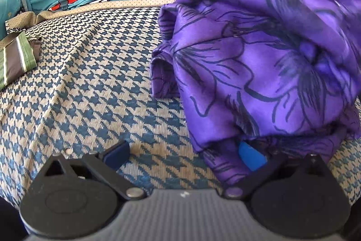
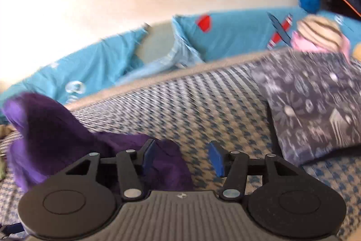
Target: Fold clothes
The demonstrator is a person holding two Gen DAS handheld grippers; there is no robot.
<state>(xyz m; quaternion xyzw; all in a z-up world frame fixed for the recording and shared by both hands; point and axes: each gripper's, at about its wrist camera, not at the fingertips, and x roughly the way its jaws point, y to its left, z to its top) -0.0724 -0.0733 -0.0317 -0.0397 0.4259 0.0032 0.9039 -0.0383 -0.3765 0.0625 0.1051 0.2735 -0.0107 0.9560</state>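
The purple garment [image 1: 259,55] looked light, slippery, limp; its hem [image 1: 162,60] offered hold; left gripper [image 1: 182,155] and right gripper [image 2: 182,157] both gaped, holding nothing.

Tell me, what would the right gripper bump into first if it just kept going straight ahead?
Probably the houndstooth bed cover, lying right ahead of the open right gripper. Beyond it comes the blue bedding by the wall. The blurred view makes depth uncertain.
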